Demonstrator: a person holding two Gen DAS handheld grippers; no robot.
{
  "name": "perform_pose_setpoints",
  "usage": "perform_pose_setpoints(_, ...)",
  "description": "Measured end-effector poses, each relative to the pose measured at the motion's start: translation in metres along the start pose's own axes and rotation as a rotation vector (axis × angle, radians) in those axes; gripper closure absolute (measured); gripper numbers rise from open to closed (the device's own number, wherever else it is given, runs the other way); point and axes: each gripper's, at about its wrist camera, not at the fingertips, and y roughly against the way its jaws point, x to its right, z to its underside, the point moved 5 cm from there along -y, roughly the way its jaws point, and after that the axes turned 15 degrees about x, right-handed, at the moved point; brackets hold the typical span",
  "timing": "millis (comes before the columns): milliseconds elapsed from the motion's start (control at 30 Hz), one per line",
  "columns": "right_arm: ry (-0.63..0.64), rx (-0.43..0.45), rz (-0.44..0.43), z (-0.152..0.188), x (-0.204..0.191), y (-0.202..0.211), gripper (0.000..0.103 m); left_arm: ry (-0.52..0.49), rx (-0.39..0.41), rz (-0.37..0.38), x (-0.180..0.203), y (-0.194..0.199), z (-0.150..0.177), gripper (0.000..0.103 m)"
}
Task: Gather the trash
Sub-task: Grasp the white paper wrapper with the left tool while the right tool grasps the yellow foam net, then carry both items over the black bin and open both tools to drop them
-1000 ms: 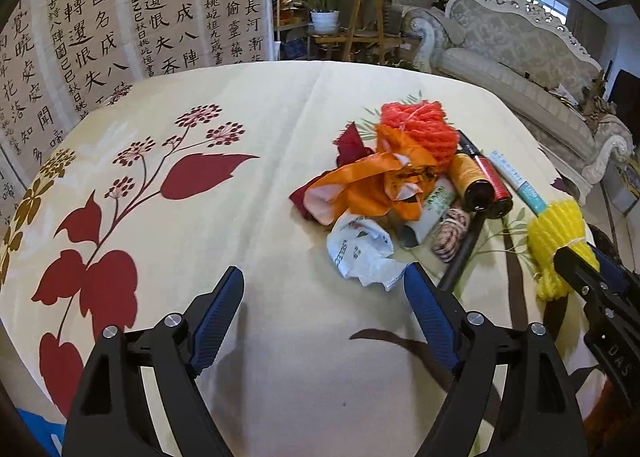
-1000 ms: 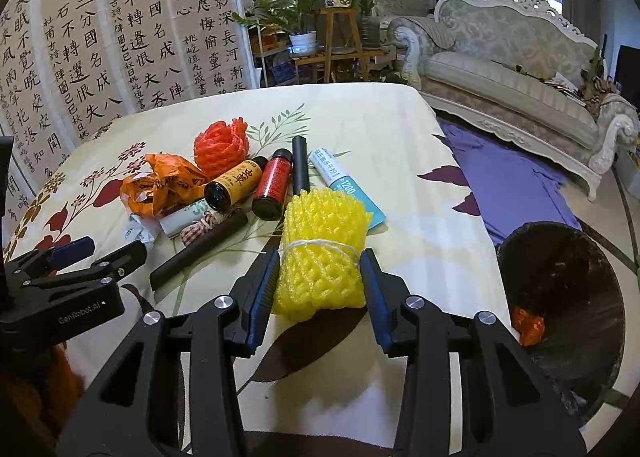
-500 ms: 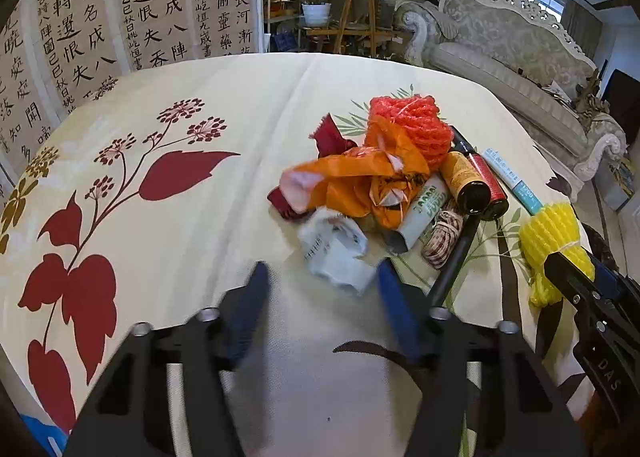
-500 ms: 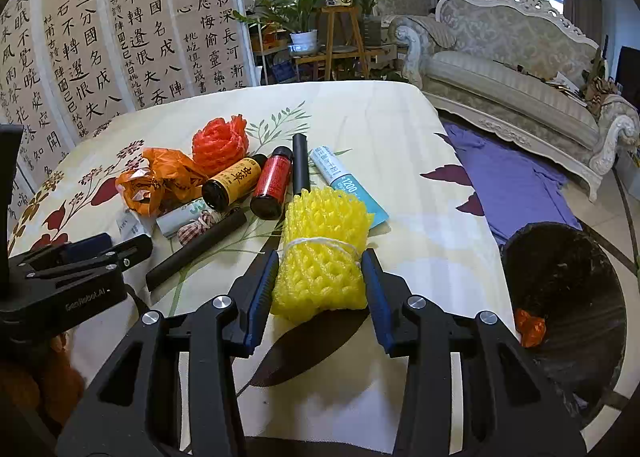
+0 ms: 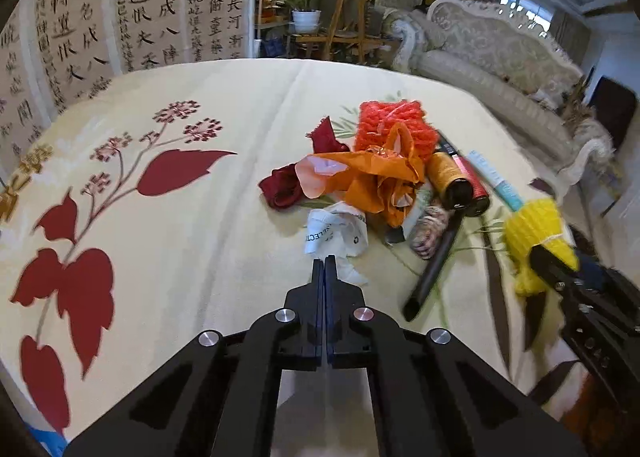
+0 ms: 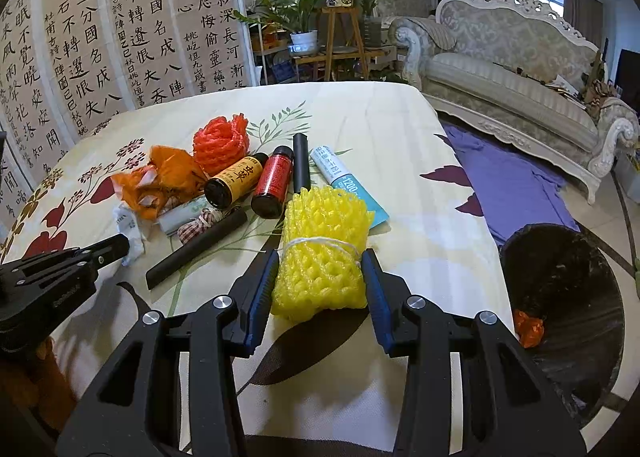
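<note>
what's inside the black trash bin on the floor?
Inside the black trash bin lies one crumpled orange scrap against its near-left wall. The lining is dark; the bottom nearest the camera is cut off, so more cannot be ruled out.

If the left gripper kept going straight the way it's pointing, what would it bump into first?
Most likely the crumpled white paper. The left gripper is shut, and its tips sit right at the paper's near edge, possibly pinching a corner already. Just behind the paper lies the orange plastic bag. Depth is hard to judge here.
</note>
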Motion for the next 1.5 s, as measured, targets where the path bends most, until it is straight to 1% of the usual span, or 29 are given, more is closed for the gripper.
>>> perform_pose_setpoints(267, 0.008, 0.012, 0.006, 0.001, -0.001, 0.007, 0.063, 0.000, 0.005, -0.006, -0.005, 0.010, 0.005, 0.102)
perform_pose_setpoints(567, 0.012, 0.026, 0.006, 0.002, -0.005, 0.018, 0.064, -0.005, 0.040, -0.020, -0.015, 0.028, 0.008, 0.102)
perform_pose_setpoints(733, 0.012, 0.040, 0.014, 0.000, -0.005, 0.025, 0.064, 0.000, 0.045, -0.010, -0.016, 0.035, 0.010, 0.102)
perform_pose_setpoints(967, 0.004, 0.059, 0.033, -0.003, 0.003, 0.035, 0.064, -0.010, 0.075, 0.028, -0.004, 0.046, 0.005, 0.102)
perform_pose_setpoints(1200, -0.013, 0.079, 0.060, -0.007, 0.017, 0.047, 0.064, -0.031, 0.097, 0.079, 0.017, 0.051, -0.003, 0.102)
perform_pose_setpoints(1367, -0.023, 0.098, 0.093, -0.013, 0.031, 0.056, 0.064, -0.049, 0.113, 0.127, 0.037, 0.053, -0.010, 0.102)
perform_pose_setpoints(1500, -0.034, 0.111, 0.137, -0.016, 0.048, 0.064, 0.064, -0.080, 0.128, 0.185, 0.064, 0.053, -0.016, 0.102)
